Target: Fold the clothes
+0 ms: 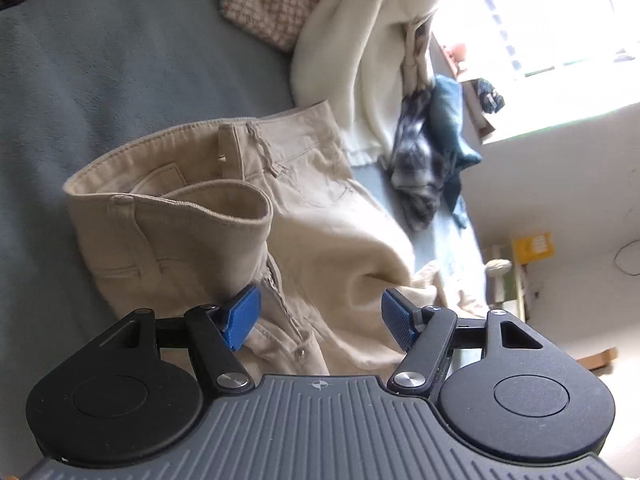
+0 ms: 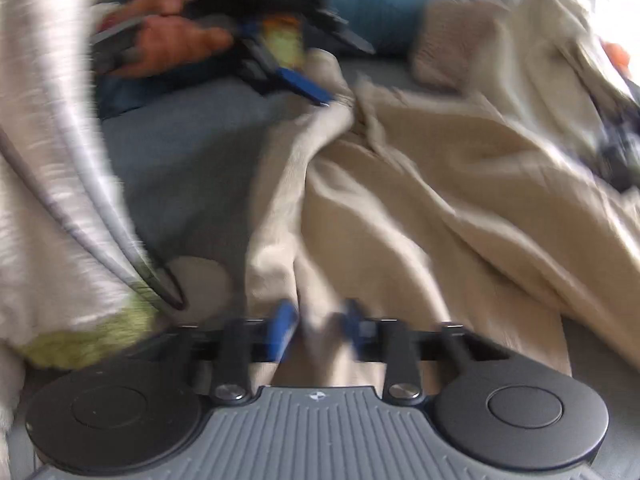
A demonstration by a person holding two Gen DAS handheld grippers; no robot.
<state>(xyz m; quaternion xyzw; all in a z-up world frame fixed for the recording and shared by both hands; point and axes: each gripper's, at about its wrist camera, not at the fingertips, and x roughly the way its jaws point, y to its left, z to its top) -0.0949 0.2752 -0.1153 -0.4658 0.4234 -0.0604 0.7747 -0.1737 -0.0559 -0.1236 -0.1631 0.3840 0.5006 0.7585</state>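
Note:
Beige trousers (image 1: 320, 220) lie crumpled on a grey-blue bed cover (image 1: 100, 80), the waistband curling up at the left. My left gripper (image 1: 320, 318) stands open just above the fly area, its blue pads wide apart on either side of the fabric. In the blurred right wrist view the trousers (image 2: 440, 200) stretch away up the frame. There my right gripper (image 2: 318, 324) is shut on a fold of the trouser cloth, bunched between its blue pads. At the top of that view a person's hand (image 2: 172, 40) holds the left gripper, whose blue fingertip (image 2: 308, 86) is at the far trouser edge.
A white fleece blanket (image 1: 360, 60), a checked cushion (image 1: 272, 0), a dark plaid garment (image 1: 420, 160) and a teal cloth (image 1: 448, 112) lie beyond the trousers near a bright window (image 1: 560, 40). A pale garment with a green patch (image 2: 48, 160) hangs at the left of the right wrist view.

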